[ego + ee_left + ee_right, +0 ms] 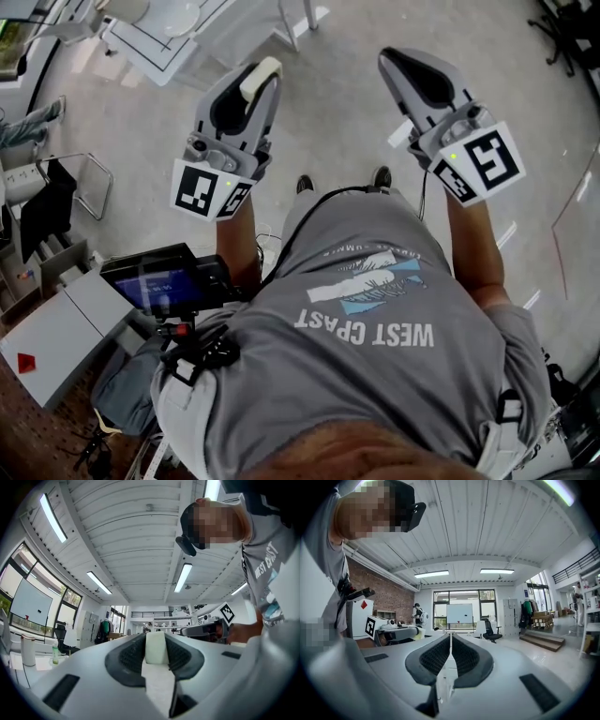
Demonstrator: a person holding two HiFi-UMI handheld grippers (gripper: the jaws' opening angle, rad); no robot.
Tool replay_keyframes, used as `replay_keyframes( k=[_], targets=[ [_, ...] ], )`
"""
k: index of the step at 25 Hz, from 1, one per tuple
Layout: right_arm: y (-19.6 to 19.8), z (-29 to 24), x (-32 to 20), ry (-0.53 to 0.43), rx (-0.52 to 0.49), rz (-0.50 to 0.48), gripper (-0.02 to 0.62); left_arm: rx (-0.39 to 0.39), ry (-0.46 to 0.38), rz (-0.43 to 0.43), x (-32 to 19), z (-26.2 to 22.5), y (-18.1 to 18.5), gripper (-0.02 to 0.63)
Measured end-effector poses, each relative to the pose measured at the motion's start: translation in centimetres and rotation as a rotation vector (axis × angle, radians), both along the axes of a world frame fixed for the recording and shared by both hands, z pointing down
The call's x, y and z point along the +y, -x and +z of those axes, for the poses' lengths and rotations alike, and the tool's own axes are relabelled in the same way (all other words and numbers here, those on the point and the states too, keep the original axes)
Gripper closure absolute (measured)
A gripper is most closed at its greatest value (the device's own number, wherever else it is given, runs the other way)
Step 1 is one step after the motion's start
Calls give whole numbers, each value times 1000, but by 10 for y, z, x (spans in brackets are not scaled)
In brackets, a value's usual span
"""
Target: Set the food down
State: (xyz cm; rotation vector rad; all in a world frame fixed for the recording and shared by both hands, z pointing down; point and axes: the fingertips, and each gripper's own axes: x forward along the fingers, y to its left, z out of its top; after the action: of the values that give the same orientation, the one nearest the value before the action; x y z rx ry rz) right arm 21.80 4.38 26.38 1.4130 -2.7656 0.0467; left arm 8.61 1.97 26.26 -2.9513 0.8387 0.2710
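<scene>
Pointing forward above the floor point(337, 112), the left gripper point(263, 72) and right gripper point(397, 60) are held out level. A pale food block point(155, 648) is clamped between the left jaws; only the right gripper view shows the right pads pressed together, empty.

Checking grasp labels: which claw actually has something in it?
The left claw, clamped on a pale cream block. The right claw has its pads shut together, with nothing between them.

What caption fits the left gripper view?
Left hand-held gripper holding a pale block of food between its jaws, under a white ribbed ceiling.
</scene>
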Motion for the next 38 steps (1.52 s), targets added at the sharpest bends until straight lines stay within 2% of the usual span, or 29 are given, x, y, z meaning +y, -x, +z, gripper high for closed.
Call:
replay_keyframes(
  k=[8,11,14,30,32,36,38],
  targets=[
    [-121,6,28,-5,19,-60,580,12,12,-84,31,16,-114,500],
    [-142,1,30,-11,29,-84,580,19,4,-122,32,10,-129,500],
    [-143,-2,23,0,31,-103,580,17,10,-146,30,5,-128,500],
    [-104,14,3,-10,-14,-221,580,-23,2,-213,29,15,-106,500],
    [-76,6,11,-19,-12,-237,580,-22,-11,-225,38,6,-79,500],
    [14,-14,36,-34,15,-268,580,2,-42,-262,70,-16,12,500],
    [39,-20,42,-43,19,-291,580,7,-48,-289,78,-19,38,500]
  ],
)
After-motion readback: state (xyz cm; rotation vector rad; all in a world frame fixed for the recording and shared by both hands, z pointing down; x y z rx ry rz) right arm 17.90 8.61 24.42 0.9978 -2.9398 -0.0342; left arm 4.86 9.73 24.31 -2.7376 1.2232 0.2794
